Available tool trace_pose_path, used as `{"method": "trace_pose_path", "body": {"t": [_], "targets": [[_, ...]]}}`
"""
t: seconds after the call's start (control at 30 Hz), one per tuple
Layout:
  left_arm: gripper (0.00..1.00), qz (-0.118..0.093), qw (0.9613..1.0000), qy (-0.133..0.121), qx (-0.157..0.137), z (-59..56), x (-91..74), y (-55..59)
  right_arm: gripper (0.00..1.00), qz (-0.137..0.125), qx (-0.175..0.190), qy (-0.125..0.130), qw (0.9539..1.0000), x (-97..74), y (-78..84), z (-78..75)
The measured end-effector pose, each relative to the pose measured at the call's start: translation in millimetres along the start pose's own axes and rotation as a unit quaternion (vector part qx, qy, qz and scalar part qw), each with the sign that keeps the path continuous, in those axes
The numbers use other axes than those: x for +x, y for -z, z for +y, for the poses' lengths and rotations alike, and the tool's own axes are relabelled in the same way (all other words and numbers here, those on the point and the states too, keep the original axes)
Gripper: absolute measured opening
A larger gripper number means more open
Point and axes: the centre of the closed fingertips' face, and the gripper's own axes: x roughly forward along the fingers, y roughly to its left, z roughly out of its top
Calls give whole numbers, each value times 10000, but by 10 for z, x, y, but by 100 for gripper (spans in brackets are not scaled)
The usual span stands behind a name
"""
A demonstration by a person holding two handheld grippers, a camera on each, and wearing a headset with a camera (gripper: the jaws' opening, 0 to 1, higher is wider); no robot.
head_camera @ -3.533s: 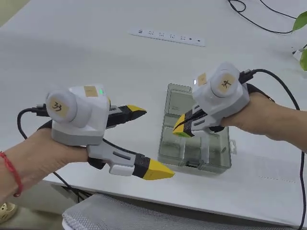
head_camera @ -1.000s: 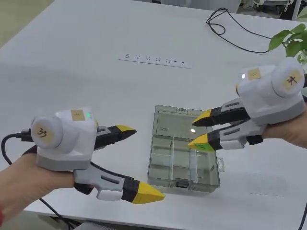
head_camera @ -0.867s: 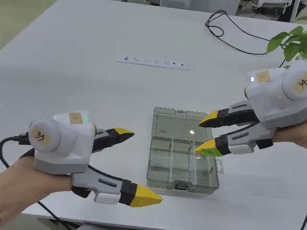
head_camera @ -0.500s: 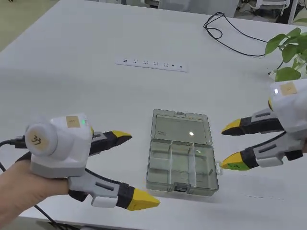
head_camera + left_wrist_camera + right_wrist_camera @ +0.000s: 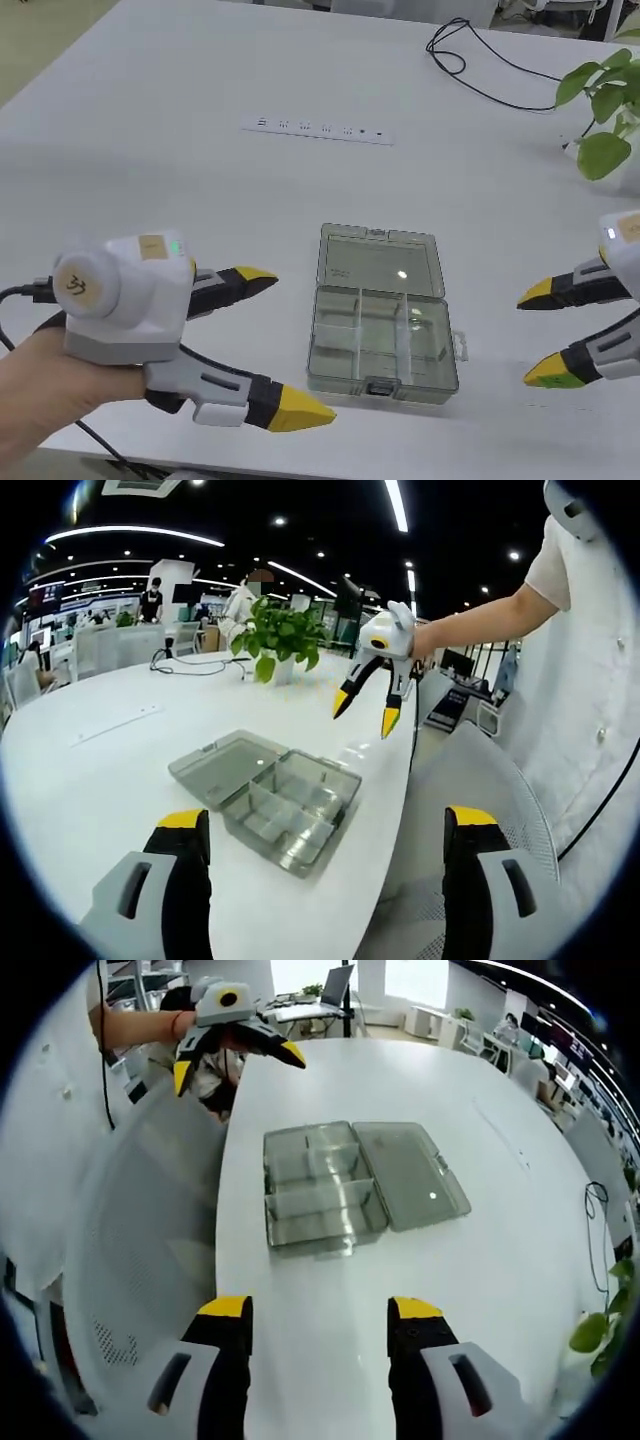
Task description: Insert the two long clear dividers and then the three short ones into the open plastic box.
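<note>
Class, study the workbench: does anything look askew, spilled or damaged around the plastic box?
Nothing stands out. The plastic box lies flat on the table, lid folded open, dividers upright inside; the left gripper and right gripper are open, clear of it.

I work at a broad white table (image 5: 150, 120) that carries a white power strip (image 5: 318, 130) and a looped black cable (image 5: 436, 52) towards its far side, with a leafy green plant (image 5: 602, 155) at the far right. Around me is an open office with a dark ceiling and long bright light strips (image 5: 400, 505). Rows of desks (image 5: 100, 645) stand beyond the table, and a grey mesh chair (image 5: 130, 1210) sits just beside its near edge.
</note>
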Motion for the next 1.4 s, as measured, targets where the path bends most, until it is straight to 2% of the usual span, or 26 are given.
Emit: {"method": "trace_pose_path", "body": {"t": [0.13, 0.33, 0.47, 0.7, 0.8, 1.0, 1.07, 1.17, 1.23, 1.3, 1.4], "targets": [[99, 13, 10000, -6, -14, 4, -11, 9, 56, 265, -94, -67, 9996, 50, 181, -10], [100, 20, 10000, -13, -22, 7, -27, 21, 56, 584, -308, -166, 9977, 133, 361, -8], [100, 39, 10000, -11, -34, 0, -27, 39, 56, 852, -484, -237, 9949, 282, 575, -64], [100, 75, 10000, -9, -56, -10, -24, 69, 53, 1168, -649, -325, 9905, 404, 725, -54], [100, 81, 9999, -13, -58, -12, -24, 74, 52, 1269, -640, -392, 9891, 516, 856, -94], [100, 68, 9999, -29, -85, -6, -26, 72, 49, 1336, -714, -356, 9878, 509, 895, -174], [100, 69, 9999, -36, -92, 3, -28, 74, 45, 1350, -881, -319, 9864, 512, 866, -175], [100, 59, 9999, -34, -99, 7, -29, 72, 41, 1390, -815, -250, 9866, 500, 863, -196], [100, 62, 9999, -36, -109, 14, -32, 75, 39, 1494, -1155, -170, 9819, 496, 862, -207], [100, 53, 9999, -42, -111, 20, -33, 71, 38, 1495, -1057, -165, 9830, 491, 877, -267], [100, 40, 9999, -41, -121, 28, -28, 65, 37, 1480, -1055, -154, 9832, 485, 866, -256]]}}
